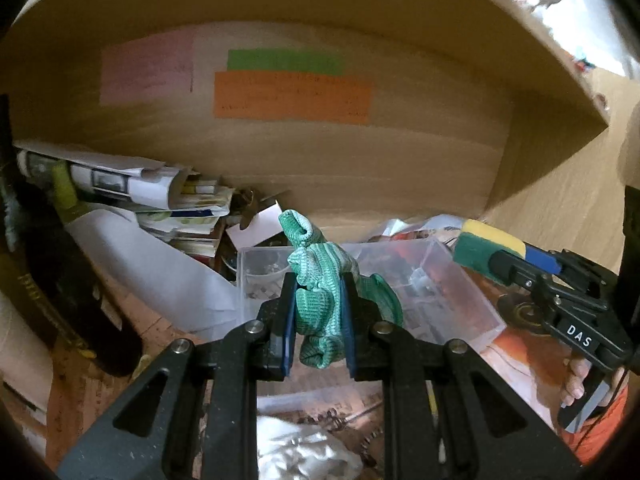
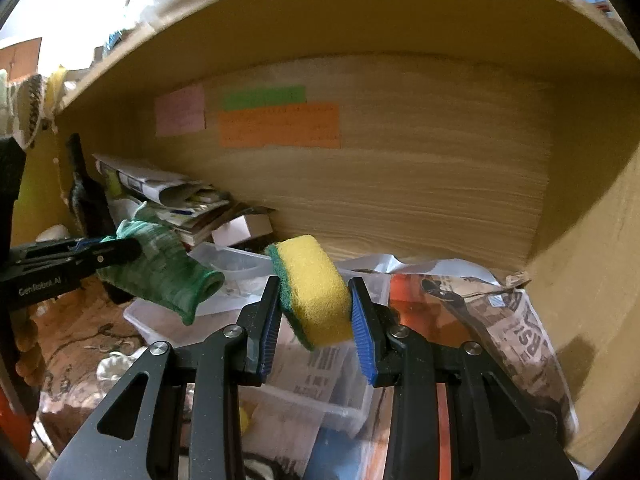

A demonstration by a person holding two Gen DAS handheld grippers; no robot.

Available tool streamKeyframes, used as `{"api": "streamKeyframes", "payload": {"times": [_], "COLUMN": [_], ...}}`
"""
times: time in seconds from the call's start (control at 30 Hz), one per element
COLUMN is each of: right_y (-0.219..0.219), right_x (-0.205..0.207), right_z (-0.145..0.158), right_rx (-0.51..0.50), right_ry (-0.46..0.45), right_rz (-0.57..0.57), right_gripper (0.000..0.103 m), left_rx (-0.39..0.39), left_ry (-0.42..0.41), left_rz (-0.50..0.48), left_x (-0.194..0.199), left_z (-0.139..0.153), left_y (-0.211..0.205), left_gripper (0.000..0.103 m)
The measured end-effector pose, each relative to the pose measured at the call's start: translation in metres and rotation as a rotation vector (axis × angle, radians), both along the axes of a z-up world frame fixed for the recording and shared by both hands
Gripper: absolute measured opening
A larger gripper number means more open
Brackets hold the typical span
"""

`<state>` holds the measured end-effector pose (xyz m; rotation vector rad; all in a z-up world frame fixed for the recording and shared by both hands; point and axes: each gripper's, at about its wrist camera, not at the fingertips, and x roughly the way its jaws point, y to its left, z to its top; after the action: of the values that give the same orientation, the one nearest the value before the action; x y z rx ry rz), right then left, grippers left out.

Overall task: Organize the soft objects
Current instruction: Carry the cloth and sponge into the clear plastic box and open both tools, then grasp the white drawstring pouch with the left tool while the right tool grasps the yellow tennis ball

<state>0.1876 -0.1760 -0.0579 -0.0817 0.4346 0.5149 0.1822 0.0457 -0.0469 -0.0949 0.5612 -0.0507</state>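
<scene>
My left gripper (image 1: 319, 280) is shut on a crumpled green knit sock (image 1: 320, 280) and holds it above a clear plastic box (image 1: 452, 292). The sock also shows at the left of the right wrist view (image 2: 168, 268), in the left gripper (image 2: 116, 252). My right gripper (image 2: 314, 284) is shut on a yellow sponge with a green scrub layer (image 2: 316, 288), held up in front of the wooden shelf back. In the left wrist view the sponge (image 1: 488, 250) and the right gripper (image 1: 516, 268) are at the right.
A wooden shelf compartment (image 1: 360, 160) has pink, green and orange paper notes (image 1: 292, 96) on its back wall. Rolled papers and booklets (image 1: 160, 196) pile at the left beside a dark bottle (image 1: 52, 272). Newspaper (image 2: 516, 332) and clear boxes (image 2: 224, 268) cover the floor.
</scene>
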Motion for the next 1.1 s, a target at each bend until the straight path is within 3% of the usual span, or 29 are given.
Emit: {"api": "streamKeyframes", "payload": {"times": [0.2, 0.4, 0.43, 0.73, 0.87, 1.03, 1.1], "right_y": [0.012, 0.023, 0.024, 0.034, 0.036, 0.036, 0.035], "right_x": [0.025, 0.044, 0.047, 0.059, 0.058, 0.051, 0.047], "right_z": [-0.015, -0.032, -0.035, -0.055, -0.055, -0.048, -0.043], "right_rx": [-0.042, -0.093, -0.101, -0.174, -0.189, -0.188, -0.184], "right_ry": [0.068, 0.142, 0.154, 0.217, 0.216, 0.179, 0.164], "right_rz": [0.01, 0.017, 0.017, 0.024, 0.033, 0.028, 0.028], "right_gripper": [0.031, 0.031, 0.031, 0.031, 0.033, 0.054, 0.055], "left_rx": [-0.02, 0.007, -0.002, 0.038, 0.057, 0.052, 0.061], "left_ry": [0.093, 0.175, 0.236, 0.305, 0.307, 0.285, 0.266], "left_rz": [-0.011, -0.003, -0.018, -0.024, -0.031, -0.031, -0.025], "left_x": [0.036, 0.062, 0.064, 0.074, 0.072, 0.061, 0.055], "left_z": [-0.019, -0.041, -0.044, -0.062, -0.06, -0.051, -0.044], "left_y": [0.001, -0.003, -0.004, -0.013, -0.016, -0.015, -0.014], "left_gripper": [0.019, 0.019, 0.019, 0.021, 0.029, 0.05, 0.054]}}
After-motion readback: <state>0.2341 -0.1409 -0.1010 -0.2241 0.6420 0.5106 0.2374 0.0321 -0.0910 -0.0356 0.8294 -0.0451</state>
